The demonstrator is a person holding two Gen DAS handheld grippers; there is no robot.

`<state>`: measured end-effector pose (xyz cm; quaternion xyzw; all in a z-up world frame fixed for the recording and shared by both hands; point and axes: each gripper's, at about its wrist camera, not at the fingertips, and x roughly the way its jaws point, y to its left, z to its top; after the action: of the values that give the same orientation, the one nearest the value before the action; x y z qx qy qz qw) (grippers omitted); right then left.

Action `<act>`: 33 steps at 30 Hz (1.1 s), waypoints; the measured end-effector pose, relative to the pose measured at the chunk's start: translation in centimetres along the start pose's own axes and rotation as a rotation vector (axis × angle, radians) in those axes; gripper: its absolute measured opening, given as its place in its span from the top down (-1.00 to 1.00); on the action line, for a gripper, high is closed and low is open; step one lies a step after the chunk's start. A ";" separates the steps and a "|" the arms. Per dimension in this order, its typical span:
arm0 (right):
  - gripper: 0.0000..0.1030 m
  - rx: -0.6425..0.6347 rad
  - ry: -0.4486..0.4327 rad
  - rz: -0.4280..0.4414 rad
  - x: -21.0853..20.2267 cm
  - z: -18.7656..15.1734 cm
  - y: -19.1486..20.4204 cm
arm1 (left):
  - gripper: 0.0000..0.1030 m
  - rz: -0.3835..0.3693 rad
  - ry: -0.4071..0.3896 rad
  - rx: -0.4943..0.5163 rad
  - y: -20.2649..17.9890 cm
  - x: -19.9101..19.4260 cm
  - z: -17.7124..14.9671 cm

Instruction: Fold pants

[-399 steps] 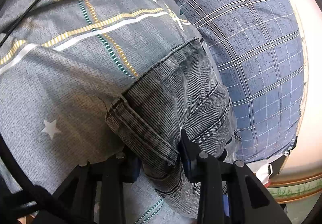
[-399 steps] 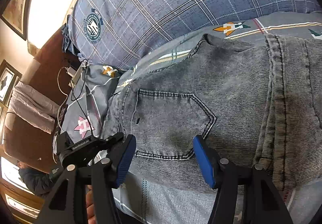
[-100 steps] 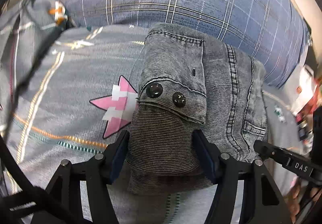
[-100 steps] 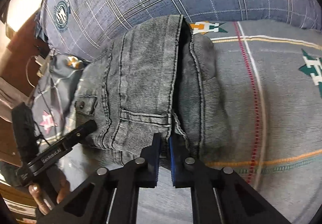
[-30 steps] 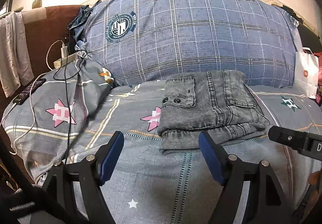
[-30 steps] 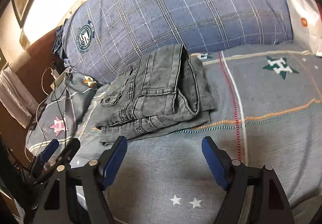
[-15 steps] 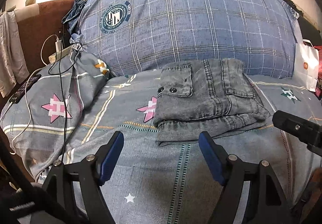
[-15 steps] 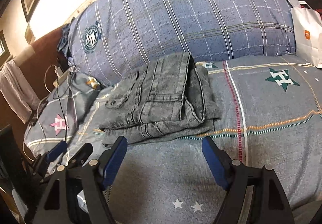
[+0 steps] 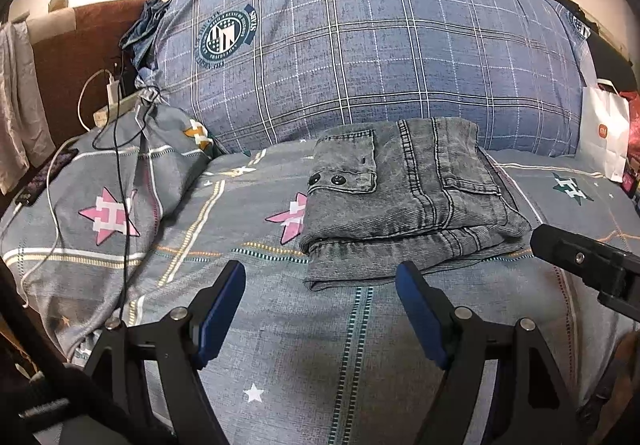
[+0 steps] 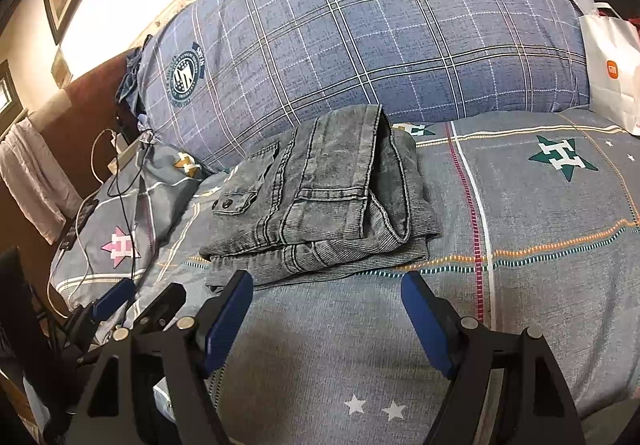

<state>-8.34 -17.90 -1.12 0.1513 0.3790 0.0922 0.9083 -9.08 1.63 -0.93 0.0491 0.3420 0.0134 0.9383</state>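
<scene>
pants [image 9: 404,201]: gray denim, folded into a compact stack, lying on bed [image 9: 280,345] just in front of plaid pillow [image 9: 360,57]; pocket flap w/ two snaps on top.
left claw [image 9: 320,309]: spread wide, holding nothing, short of the stack's near edge, not touching.
right claw [image 10: 326,315]: also spread, empty, near the front edge, apart from fabric. Its tip shows at right of left view.
status: looks done imo, fold complete, both claws clear.
risk 1: top layer gapes on right side in right view; stiff denim could spring open since nothing presses it.
risk 2: bottom layer sticks out past front edge, so stack is uneven; a bump from either claw would skew it.
risk 3: soft bed, so stack could slump toward the pillow.
vs 3.3 s ago: left claw straddled the stack, right was pressed shut on a fold; now both released and backed off. Vs 0.5 s ago: basically same.
</scene>
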 end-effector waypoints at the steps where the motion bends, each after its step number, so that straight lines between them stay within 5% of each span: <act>1: -0.54 0.000 0.000 0.000 0.0 0.0 0.0 | -0.51 0.001 -0.004 0.003 -0.1 -0.1 0.0; 33: -0.54 -0.021 -0.012 0.006 0.0 -0.1 0.5 | -0.52 0.018 -0.004 -0.015 0.1 0.2 0.1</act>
<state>-8.47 -17.41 -1.02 0.1436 0.3719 0.0978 0.9119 -8.86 1.76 -0.94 0.0450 0.3394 0.0244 0.9393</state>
